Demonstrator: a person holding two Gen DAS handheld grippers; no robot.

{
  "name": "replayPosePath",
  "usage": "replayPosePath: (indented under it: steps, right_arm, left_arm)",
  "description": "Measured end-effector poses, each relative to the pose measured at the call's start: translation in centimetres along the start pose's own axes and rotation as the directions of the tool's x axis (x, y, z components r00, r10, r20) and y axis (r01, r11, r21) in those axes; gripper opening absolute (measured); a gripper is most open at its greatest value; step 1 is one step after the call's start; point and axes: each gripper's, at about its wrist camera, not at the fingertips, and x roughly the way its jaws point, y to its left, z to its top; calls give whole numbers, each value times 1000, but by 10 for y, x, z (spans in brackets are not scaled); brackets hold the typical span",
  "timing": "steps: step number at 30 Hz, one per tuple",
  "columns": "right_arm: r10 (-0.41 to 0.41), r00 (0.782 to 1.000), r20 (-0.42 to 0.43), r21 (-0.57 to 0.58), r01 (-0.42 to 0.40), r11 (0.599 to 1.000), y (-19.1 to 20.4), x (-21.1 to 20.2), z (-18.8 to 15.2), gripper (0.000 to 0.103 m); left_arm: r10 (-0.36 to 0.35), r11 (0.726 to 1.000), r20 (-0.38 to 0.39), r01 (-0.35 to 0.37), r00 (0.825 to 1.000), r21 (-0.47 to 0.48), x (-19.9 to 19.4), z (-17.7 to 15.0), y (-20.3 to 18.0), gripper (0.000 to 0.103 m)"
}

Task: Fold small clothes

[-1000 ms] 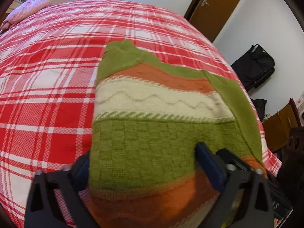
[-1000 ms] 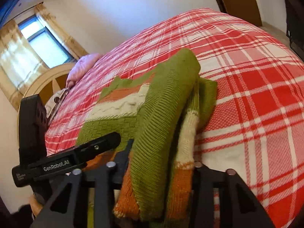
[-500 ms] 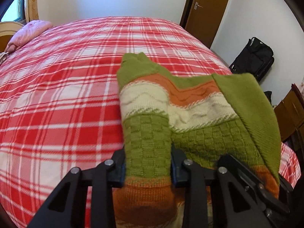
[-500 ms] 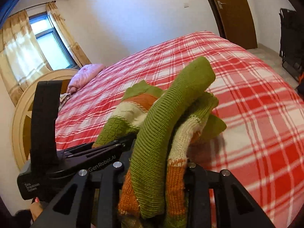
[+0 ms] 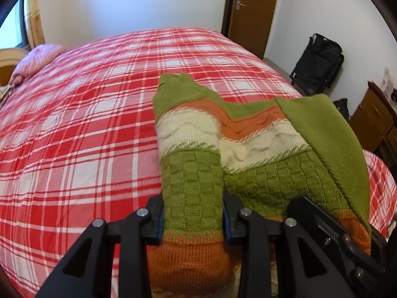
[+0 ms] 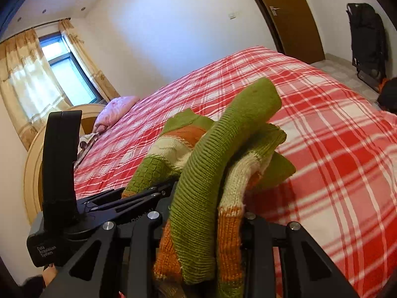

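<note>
A small knitted sweater (image 5: pixel 213 134) in green, orange and cream stripes is held up over the red plaid bed (image 5: pixel 86 124). My left gripper (image 5: pixel 193 219) is shut on the sweater's left bottom hem. My right gripper (image 6: pixel 203 219) is shut on its right side, where the sweater (image 6: pixel 206 173) bunches with a green sleeve folded over the body. The neck end droops toward the bed. The right gripper's body shows at the lower right of the left wrist view (image 5: pixel 330 233), and the left gripper shows in the right wrist view (image 6: pixel 104 206).
A pink pillow (image 5: pixel 34 62) lies at the bed's far left by a wooden headboard (image 6: pixel 34 164). A brown door (image 5: pixel 250 12) and a black bag (image 5: pixel 317 62) stand beyond the bed. A wooden cabinet (image 5: pixel 372 119) is at the right.
My left gripper has closed on the hem. Both grippers have risen and lifted the sweater's near end off the bed, so more of the room shows.
</note>
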Motion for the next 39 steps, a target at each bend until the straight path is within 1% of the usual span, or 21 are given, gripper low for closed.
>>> replayPosePath:
  steps: [3,6,11,14,20,26,28,29,31,32,33,35,36,37,38,39]
  right_arm:
    - [-12,1000,22,10,11,1000,-4,-11,1,31]
    - [-28,998,63,21,27,999,-13,-26,8,31]
    - [-71,986,153,49,64,997,-35,-53,26,31]
    - [-92,977,194,91,76,993,-53,-64,34,31]
    - [-138,960,242,175,96,980,-89,-71,47,31]
    - [-182,942,282,232,118,966,-117,-68,55,31]
    - [-213,931,295,246,141,959,-126,-62,55,31]
    - [-229,927,296,251,156,955,-131,-57,56,31]
    - [-248,931,269,287,168,943,-146,-45,54,31]
    - [-270,927,259,301,188,935,-151,-42,54,31]
    - [-300,922,246,320,215,923,-159,-39,51,31]
    - [-329,918,223,349,240,906,-172,-39,48,31]
    - [-348,915,203,359,261,896,-176,-39,47,31]
    - [-363,915,176,374,279,884,-182,-38,44,32]
    - [-368,916,163,383,285,879,-185,-37,43,32]
    - [-378,915,139,397,298,868,-188,-36,40,33]
  left_arm:
    - [-9,1000,1,9,1000,23,-4,-4,-10,35]
    - [-22,999,16,21,1000,46,-9,-2,-23,35]
    - [-52,992,71,43,996,117,-18,18,-60,35]
    - [-83,986,96,67,992,152,-16,33,-83,35]
    - [-108,972,102,84,989,219,1,60,-126,35]
    - [-112,959,112,78,987,271,16,72,-153,35]
    - [-104,957,119,67,987,282,24,75,-159,35]
    - [-88,954,134,45,987,295,30,77,-163,34]
    - [-54,946,171,-4,984,323,39,77,-171,15]
    - [-47,944,176,-14,983,329,42,77,-173,16]
    - [-52,944,164,-5,985,330,49,79,-173,16]
    - [-62,953,95,30,994,303,67,80,-171,17]
    - [-57,956,68,34,996,292,74,79,-170,20]
    - [-51,959,41,37,998,281,83,77,-167,21]
    - [-50,961,13,45,999,273,91,74,-165,24]
    - [-56,962,-3,55,998,268,97,71,-163,32]
